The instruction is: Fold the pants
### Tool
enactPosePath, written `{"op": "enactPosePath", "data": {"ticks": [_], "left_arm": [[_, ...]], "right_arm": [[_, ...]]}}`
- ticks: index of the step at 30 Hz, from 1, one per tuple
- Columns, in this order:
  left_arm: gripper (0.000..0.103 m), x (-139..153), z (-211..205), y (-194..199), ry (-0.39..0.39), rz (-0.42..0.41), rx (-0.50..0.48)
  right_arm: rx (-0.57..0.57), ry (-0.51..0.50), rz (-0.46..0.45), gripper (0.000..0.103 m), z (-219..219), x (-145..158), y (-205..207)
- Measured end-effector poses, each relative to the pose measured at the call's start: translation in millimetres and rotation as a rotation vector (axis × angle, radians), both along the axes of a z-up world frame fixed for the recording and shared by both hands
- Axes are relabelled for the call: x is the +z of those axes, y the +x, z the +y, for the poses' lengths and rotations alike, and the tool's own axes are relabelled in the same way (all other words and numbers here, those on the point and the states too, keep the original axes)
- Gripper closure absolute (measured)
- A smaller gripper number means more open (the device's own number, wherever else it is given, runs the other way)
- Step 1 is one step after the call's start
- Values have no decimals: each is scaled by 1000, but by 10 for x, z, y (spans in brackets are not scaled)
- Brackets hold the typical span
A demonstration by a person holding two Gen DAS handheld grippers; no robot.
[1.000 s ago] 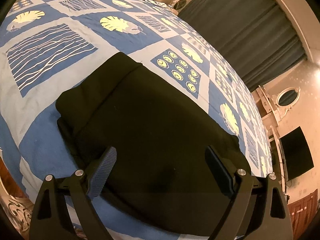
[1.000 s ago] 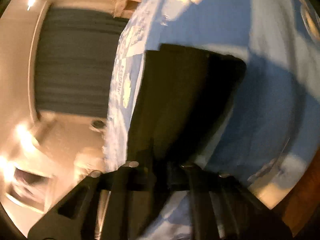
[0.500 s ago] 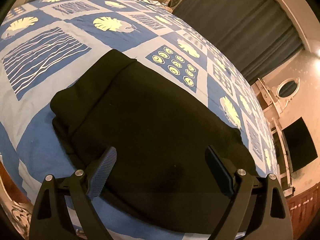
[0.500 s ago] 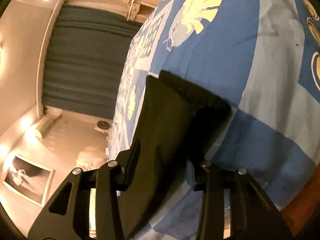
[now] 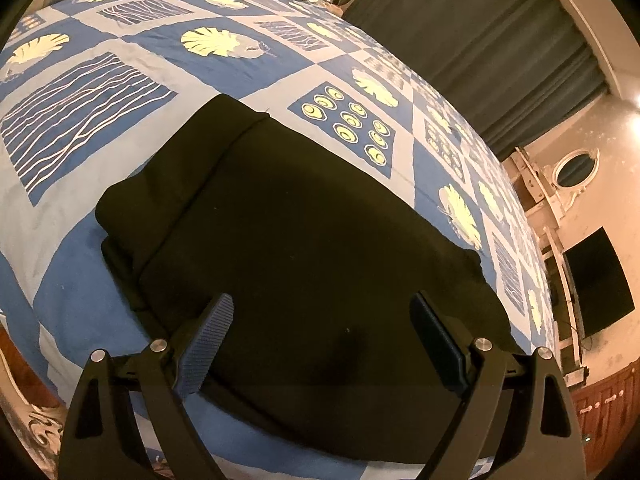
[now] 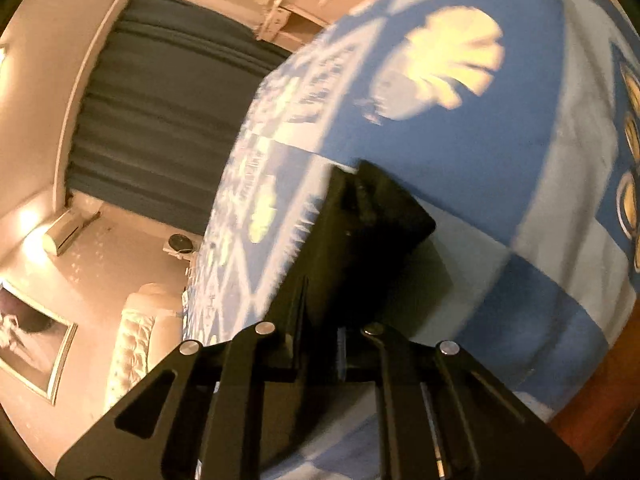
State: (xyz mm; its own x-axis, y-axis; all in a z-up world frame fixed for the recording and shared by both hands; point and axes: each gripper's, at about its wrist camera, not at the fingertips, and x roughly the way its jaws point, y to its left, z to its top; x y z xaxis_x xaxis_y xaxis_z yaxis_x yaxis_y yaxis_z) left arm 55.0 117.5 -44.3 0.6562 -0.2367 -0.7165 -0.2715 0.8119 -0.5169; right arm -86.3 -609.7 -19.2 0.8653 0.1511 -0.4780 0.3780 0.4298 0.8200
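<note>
we see the black pants (image 5: 304,240) lying on the blue patterned bed cover (image 5: 120,128), already folded into a compact rectangle, with a doubled band along the edge at nine o'clock in the left wrist view. we judge the folding mostly done; what looks left is one more fold or a tidying of the end at three o'clock. our left gripper (image 5: 322,320) hovers over the near edge with its jaws wide apart, holding nothing. our right gripper (image 6: 320,344) has its jaws drawn close together on dark cloth, seemingly a corner of the pants (image 6: 360,240) lifted off the bed. that view is motion-blurred, so we cannot make out how many layers are pinched. the pants' near edge is cut off behind the left gripper at six o'clock.
</note>
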Motion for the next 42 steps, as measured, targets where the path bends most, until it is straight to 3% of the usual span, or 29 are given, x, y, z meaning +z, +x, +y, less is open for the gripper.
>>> {"op": "enactPosePath", "data": {"ticks": [6,10,14,19,25,31,37,42], "left_arm": [[14,8,1,19,-9,26,1],[14,21,-71,47,50,49,-31],[14,22,-116,43,78,65,-43],[14,24,-59,42,32,73,-26],[14,31,16,32,-37,75,-3],[14,34,27,36,-52,76,-1],[14,32,24,38,-51,77,-2],[14,27,15,39,-39,77,-6]], "right_arm": [[93,-200,0,92,399,654,229],[186,-365,15,92,880,1070,500],[292,-510,0,92,1570,1371,665],[427,-628,-45,92,2495,1580,884],[576,-641,-44,92,3478,1350,1113],[721,-703,19,92,4306,848,1213],[801,-687,102,90,4584,367,1242],[847,-662,149,78,4683,171,1204]]}}
